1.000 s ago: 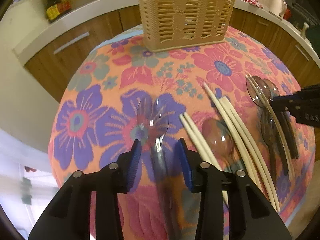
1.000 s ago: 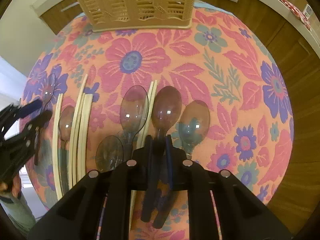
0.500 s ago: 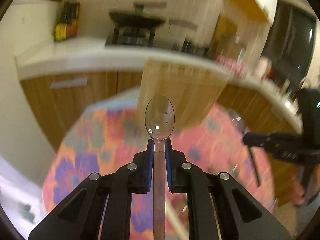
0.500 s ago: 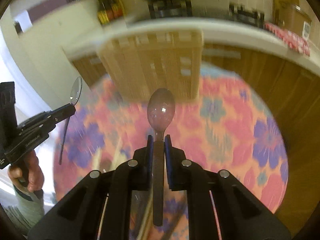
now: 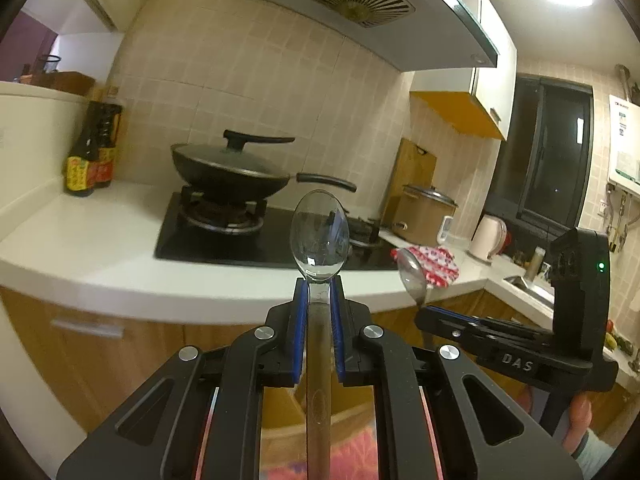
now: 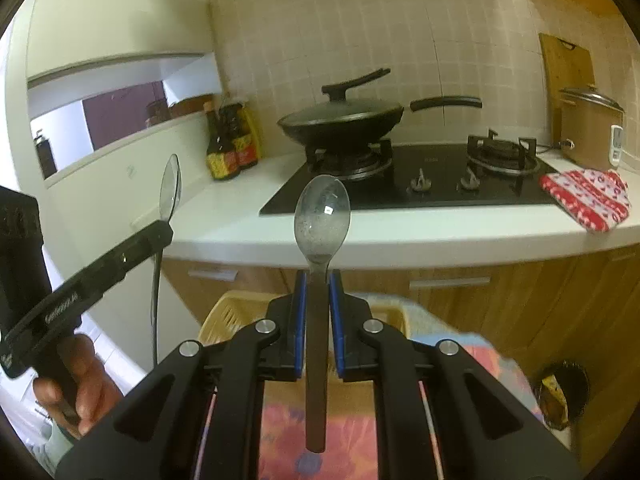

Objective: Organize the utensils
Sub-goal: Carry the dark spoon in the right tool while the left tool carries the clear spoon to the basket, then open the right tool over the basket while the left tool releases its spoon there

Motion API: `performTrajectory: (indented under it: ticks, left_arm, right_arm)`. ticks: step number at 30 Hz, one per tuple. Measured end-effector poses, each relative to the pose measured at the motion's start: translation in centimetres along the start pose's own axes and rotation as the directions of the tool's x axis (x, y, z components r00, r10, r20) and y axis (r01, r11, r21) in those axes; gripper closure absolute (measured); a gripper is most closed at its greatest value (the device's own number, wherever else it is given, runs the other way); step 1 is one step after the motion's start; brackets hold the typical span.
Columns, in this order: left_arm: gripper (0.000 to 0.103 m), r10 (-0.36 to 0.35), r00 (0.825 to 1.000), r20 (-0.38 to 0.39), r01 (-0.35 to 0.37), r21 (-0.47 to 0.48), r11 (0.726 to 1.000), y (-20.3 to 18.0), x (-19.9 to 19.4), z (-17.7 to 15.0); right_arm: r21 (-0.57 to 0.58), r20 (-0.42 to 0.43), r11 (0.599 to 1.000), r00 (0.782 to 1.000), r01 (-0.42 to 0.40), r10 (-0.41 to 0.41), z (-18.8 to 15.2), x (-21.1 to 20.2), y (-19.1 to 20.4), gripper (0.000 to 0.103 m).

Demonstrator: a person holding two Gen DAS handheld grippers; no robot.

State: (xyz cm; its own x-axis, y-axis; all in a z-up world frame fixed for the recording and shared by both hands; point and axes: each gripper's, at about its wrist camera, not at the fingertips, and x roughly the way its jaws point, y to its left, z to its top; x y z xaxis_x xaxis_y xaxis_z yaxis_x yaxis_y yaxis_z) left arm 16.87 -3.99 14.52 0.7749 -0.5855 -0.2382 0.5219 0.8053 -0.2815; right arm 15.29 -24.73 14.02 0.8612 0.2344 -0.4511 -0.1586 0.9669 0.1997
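My left gripper (image 5: pixel 319 286) is shut on the handle of a clear plastic spoon (image 5: pixel 319 236), bowl up, raised high and level with the counter. My right gripper (image 6: pixel 318 278) is shut on a darker clear spoon (image 6: pixel 322 220), also bowl up. Each gripper shows in the other's view: the right one (image 5: pixel 424 314) with its spoon (image 5: pixel 412 280) at the right, the left one (image 6: pixel 162 228) with its spoon (image 6: pixel 170 186) at the left. The beige slotted utensil basket (image 6: pixel 228 314) sits just below my right gripper, mostly hidden. The floral tablecloth (image 6: pixel 348 412) shows beneath.
A white counter (image 5: pixel 100 256) runs ahead with a hob and a lidded black wok (image 5: pixel 232 168). Sauce bottles (image 5: pixel 90 152) stand at the left. A rice cooker (image 6: pixel 588 128) and a red patterned cloth (image 6: pixel 586 198) are at the right. A sink (image 5: pixel 528 286) lies far right.
Both grippers closed on spoons lying on the table, lifted them and tilted up to face the counter. The table has dropped almost out of view.
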Motion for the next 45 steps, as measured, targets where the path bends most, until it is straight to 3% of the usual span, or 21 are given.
performTrajectory:
  ticks: [9,13,16,22,26,30,32,45]
  left_arm:
    - [0.094,0.027,0.999,0.024,-0.027,0.000,1.000,1.0,4.7,-0.5]
    - [0.094,0.085,0.994,0.063,-0.086,0.016,0.996,1.3,5.6,-1.1]
    - [0.094,0.134,0.987,0.089,-0.136,0.017,0.991,1.7,5.8,-1.8]
    - [0.093,0.140,0.986,0.085,-0.143,0.024,0.989,2.1,6.1,-3.0]
    - [0.084,0.132,0.988,0.074,-0.133,0.011,0.991,2.4,5.2,-3.5]
    - [0.080,0.123,0.991,0.046,-0.123,-0.018,0.992,3.1,3.9,-3.9]
    - [0.070,0.119,0.992,0.031,-0.118,-0.033,0.992,3.5,3.0,-4.1]
    - [0.064,0.110,0.991,-0.077,-0.116,-0.077,0.990,4.0,-6.2,-7.5]
  right_arm:
    - [-0.071,0.106,0.991,0.989,0.115,-0.107,1.3,4.6,-0.7,0.094]
    - [-0.068,0.124,0.986,0.982,0.149,-0.140,0.3,6.1,-1.3,0.094]
    - [-0.065,0.123,0.988,0.984,0.141,-0.132,-0.4,6.8,-1.8,0.094]
    - [-0.056,0.119,0.991,0.986,0.123,-0.116,-1.7,6.7,-2.5,0.093]
    - [-0.053,0.106,0.991,0.988,0.122,-0.116,-2.6,5.6,-2.7,0.073]
    - [-0.032,0.079,0.994,0.992,0.105,-0.102,-3.5,4.1,-2.9,0.073]
    - [-0.020,0.070,0.994,0.992,0.103,-0.102,-4.1,2.9,-2.9,0.073]
    - [0.060,0.022,0.992,0.993,0.112,-0.114,-8.8,-5.5,-1.7,0.073]
